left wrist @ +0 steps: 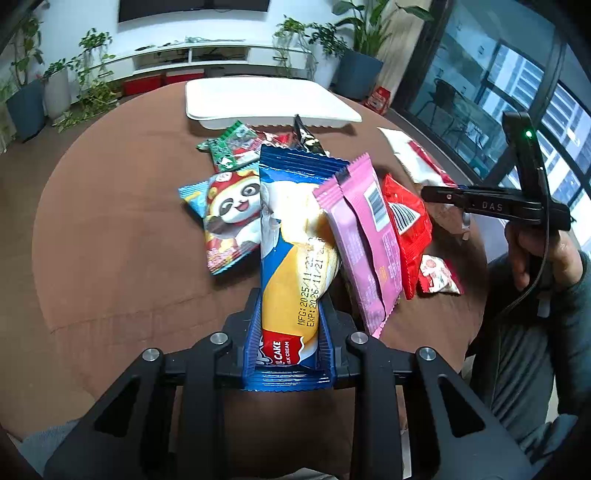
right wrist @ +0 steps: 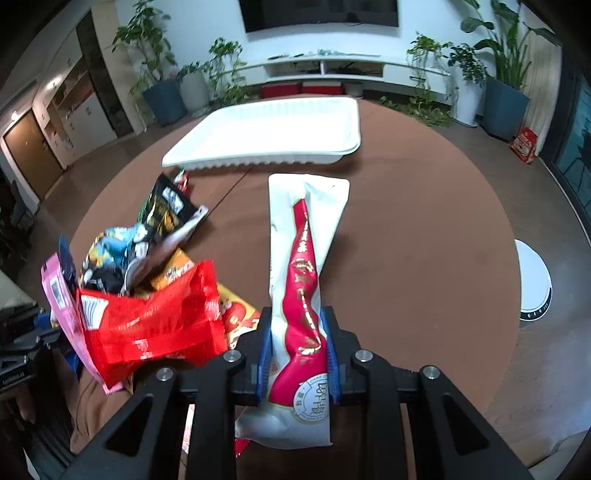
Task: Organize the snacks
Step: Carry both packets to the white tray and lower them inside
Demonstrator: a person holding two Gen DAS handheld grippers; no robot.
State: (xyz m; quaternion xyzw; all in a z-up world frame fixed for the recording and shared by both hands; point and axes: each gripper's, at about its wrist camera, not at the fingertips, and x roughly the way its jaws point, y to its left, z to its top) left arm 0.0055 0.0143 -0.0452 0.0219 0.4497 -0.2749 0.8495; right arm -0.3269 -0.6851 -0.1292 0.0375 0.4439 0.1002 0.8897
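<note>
My left gripper is clamped tight on a blue cake packet, which points out over the heap of snacks on the brown table. A pink packet and a red packet lie just right of it. My right gripper is closed on a white-and-red packet. Beyond both sits the white tray.

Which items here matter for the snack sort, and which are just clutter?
Job:
- cake pack in left hand-held gripper
- white-red pack in right hand-held gripper
- tray
- snack pile

Clutter:
- plants
- TV
- white disc
</note>
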